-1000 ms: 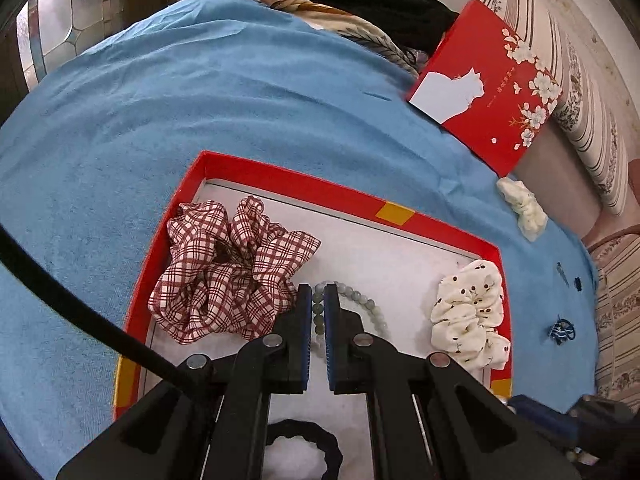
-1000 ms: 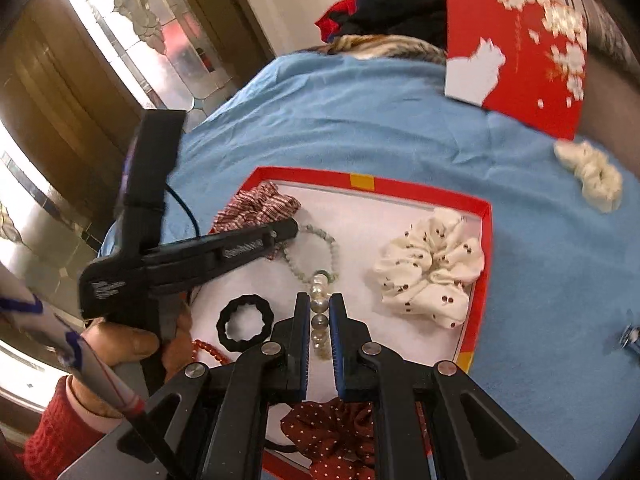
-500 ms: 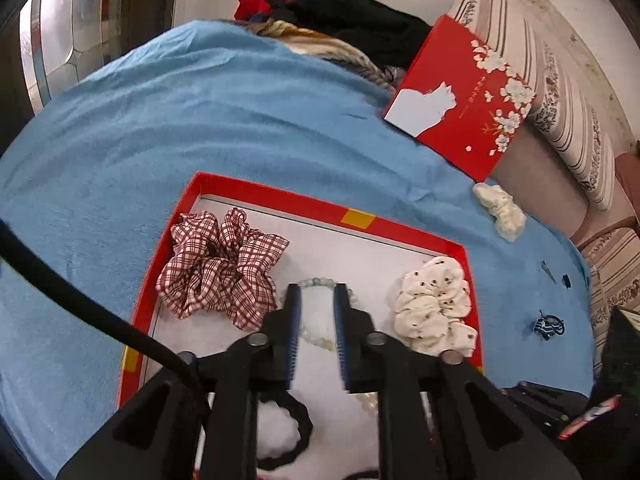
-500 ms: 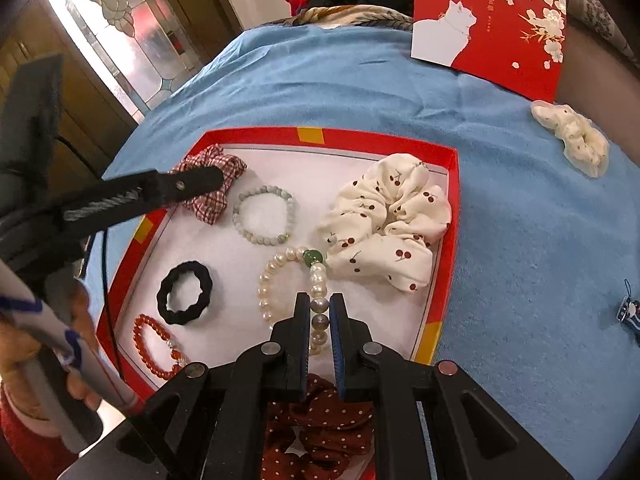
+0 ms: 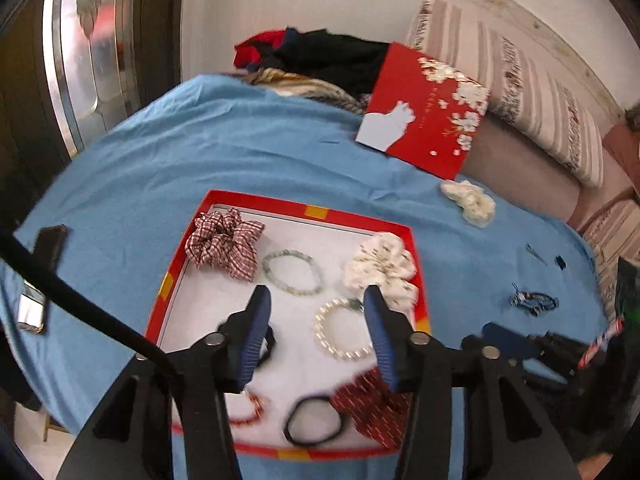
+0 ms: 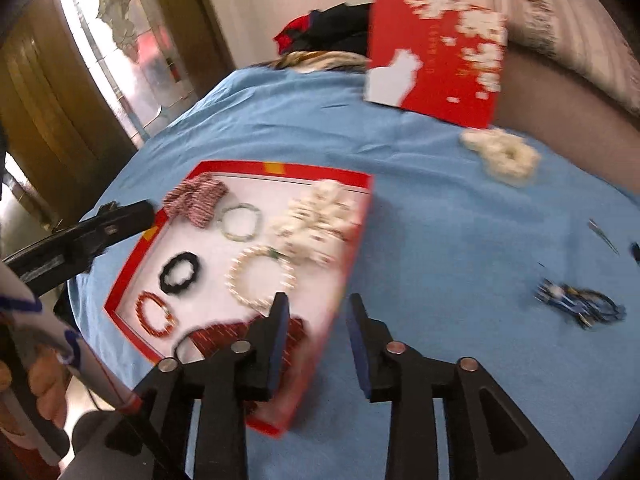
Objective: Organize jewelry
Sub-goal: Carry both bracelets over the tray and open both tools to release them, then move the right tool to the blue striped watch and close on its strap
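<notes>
Mostly done: tray [image 5: 176,268] holds many pieces, both claws [image 5: 316,320] [image 6: 316,328] gape wide and empty, cream scrunchie [image 6: 500,152] and blue charm [image 6: 576,304] wait outside by the blue cloth's [image 5: 160,160] right edge.

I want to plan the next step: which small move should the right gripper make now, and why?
Probably swing the right gripper, jaws open and empty, toward the small blue trinket: it lies loose on the blue cloth, outside the red-rimmed tray.

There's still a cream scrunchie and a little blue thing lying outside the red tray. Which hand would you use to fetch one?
Probably the right gripper. It is open, empty, and sits past the red tray's right edge over the cloth, where the blue trinket and cream scrunchie lie. The left gripper, also open, hovers over the tray.
</notes>
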`<state>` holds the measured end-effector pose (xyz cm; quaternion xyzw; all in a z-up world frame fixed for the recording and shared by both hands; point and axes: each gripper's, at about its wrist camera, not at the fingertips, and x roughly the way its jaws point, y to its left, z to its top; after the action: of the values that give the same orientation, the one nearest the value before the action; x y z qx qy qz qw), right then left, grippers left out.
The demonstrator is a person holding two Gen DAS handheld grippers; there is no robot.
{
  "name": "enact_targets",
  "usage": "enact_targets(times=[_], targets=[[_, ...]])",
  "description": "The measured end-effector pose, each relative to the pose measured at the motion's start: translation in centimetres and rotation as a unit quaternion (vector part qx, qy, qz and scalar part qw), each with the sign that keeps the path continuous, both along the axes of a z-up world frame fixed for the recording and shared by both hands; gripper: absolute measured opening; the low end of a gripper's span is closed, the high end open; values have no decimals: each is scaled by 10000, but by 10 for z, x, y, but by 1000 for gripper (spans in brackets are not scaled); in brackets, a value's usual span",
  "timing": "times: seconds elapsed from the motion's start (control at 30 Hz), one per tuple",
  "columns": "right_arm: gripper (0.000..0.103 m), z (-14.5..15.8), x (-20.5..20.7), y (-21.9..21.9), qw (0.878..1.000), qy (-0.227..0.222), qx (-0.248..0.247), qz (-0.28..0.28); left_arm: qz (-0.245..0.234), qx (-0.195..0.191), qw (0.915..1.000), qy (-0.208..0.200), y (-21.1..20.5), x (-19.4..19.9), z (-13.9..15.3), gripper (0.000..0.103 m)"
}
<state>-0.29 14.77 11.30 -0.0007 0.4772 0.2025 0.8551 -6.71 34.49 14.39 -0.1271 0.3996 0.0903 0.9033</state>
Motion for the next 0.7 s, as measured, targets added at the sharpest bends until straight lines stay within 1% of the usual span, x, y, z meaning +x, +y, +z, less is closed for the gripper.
enact_targets(times=[0.1, 0.33, 0.43, 0.53, 0.7], targets=[[37, 1, -14, -37, 9996, 25, 15, -273, -70, 285, 9995, -84, -32, -18, 11, 53], [38, -5, -38, -127, 9947, 144, 70, -1020, -349, 698, 9969, -129, -91, -34, 25, 54], [38, -8, -45, -165, 9907, 189, 120, -1343, -483, 844, 9952, -129, -111, -34, 28, 55], [39, -10, -49, -194, 9869, 197, 144, -1597, -598, 913, 9940, -108, -128, -30, 30, 55], [41, -18, -52, -233, 9810, 257, 218, -1913, -774, 1028, 9917, -11, -155, -20, 26, 55]])
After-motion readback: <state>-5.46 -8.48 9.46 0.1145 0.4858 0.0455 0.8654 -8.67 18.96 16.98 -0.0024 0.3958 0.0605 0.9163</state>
